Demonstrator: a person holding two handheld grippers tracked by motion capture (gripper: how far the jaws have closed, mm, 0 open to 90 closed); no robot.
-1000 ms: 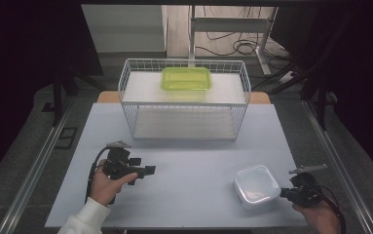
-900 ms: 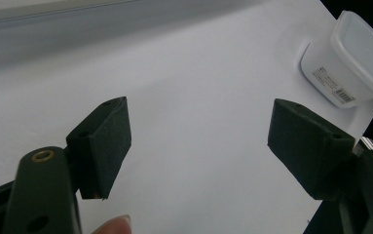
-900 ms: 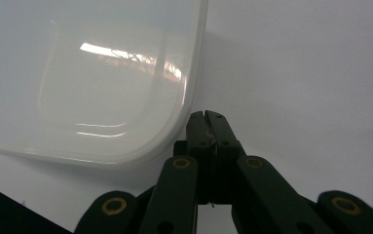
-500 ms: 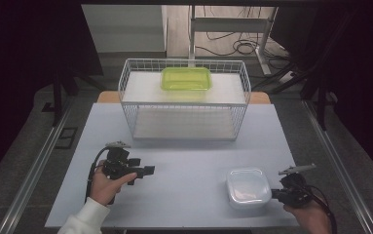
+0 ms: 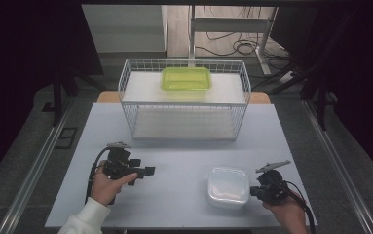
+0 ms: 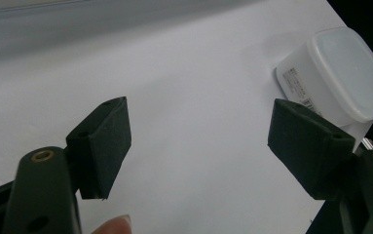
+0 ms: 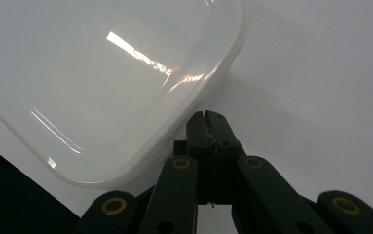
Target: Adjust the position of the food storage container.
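Right gripper [image 5: 252, 191], jaws together, touches the white tub [image 5: 228, 186] at its three o'clock; left gripper [image 5: 147, 170] rests, jaws apart.

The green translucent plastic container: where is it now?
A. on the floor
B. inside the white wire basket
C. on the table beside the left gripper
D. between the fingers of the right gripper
B: the high view shows the green translucent plastic container lying within the walls of the white wire basket.
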